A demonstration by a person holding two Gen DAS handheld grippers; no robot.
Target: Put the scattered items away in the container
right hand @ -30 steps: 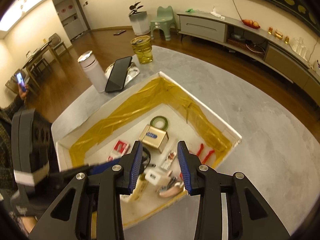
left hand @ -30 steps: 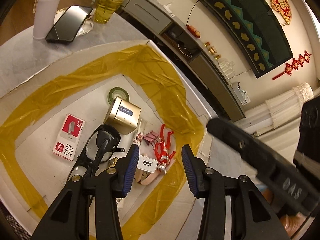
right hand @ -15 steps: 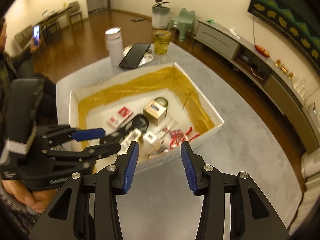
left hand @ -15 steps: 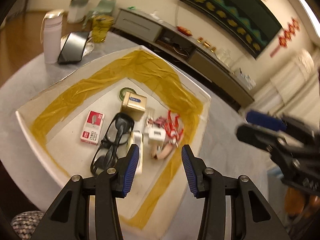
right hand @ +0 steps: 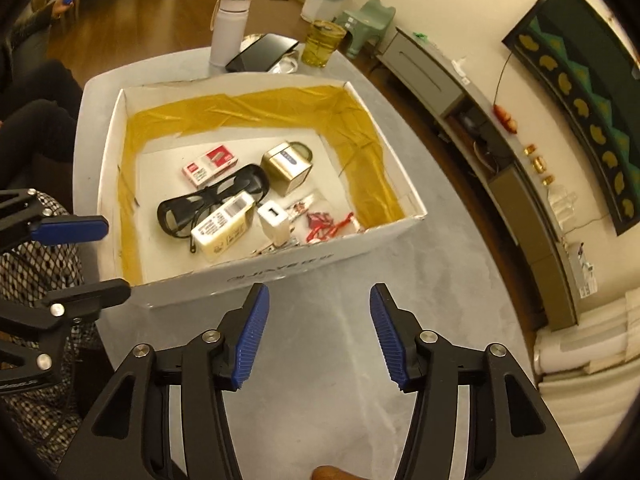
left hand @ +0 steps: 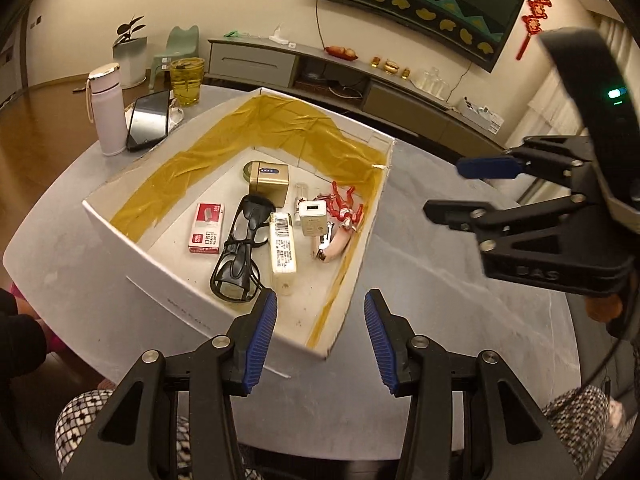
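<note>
A white cardboard box (left hand: 168, 292) (right hand: 280, 272) lined with yellow tape stands on the grey table. Inside lie black glasses (left hand: 240, 252) (right hand: 208, 200), a red staple box (left hand: 206, 230) (right hand: 210, 164), a gold tin (left hand: 269, 178) (right hand: 286, 168), a white labelled pack (left hand: 283, 250) (right hand: 224, 228), a white charger (left hand: 313, 216) (right hand: 274, 222) and a red figure (left hand: 344, 204) (right hand: 328, 226). My left gripper (left hand: 320, 336) hangs open above the box's near corner. My right gripper (right hand: 318, 336) is open over bare table in front of the box. Both hold nothing.
Behind the box stand a white flask (left hand: 105, 108) (right hand: 230, 28), a black phone (left hand: 149, 119) (right hand: 262, 52) and a jar of yellow liquid (left hand: 187, 82) (right hand: 322, 42). A long low cabinet (left hand: 360, 88) runs along the wall. A seated person's patterned clothing (right hand: 36, 264) is at the left.
Both grippers have drawn back and up from the box, so the whole box now shows. The items inside have stayed where they were.
</note>
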